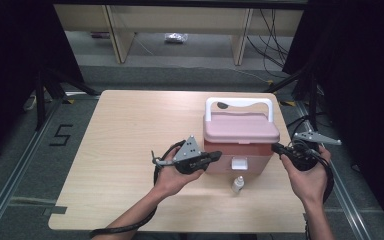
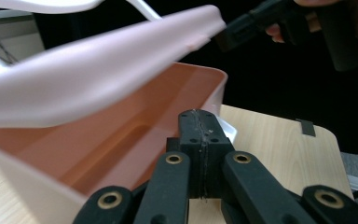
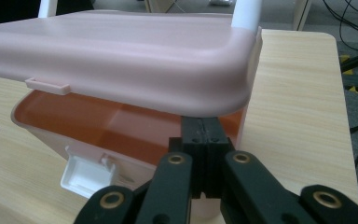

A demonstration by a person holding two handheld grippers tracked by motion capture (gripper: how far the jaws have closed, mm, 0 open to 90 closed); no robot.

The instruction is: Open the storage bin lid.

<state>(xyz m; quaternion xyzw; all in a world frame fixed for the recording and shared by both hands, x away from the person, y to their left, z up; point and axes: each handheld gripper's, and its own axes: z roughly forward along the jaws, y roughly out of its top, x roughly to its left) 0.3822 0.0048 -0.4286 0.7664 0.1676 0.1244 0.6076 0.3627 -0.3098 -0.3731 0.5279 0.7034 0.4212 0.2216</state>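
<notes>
Pink box [image 1: 237,150] sits between my hand-held grippers, left [image 1: 211,159] and right [image 1: 278,149], both closed on nothing, wedged under its lifted lid [image 1: 240,127].

Raised lid [image 1: 241,128] leaves a gap above box [image 1: 237,159]; bottle [image 1: 238,184] blocks front.

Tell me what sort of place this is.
Probably a lab or recording studio, not a home: a bare wooden table stands between black curtains, a taped "5" marks the floor, and loose cables run near plain desks behind.
</notes>
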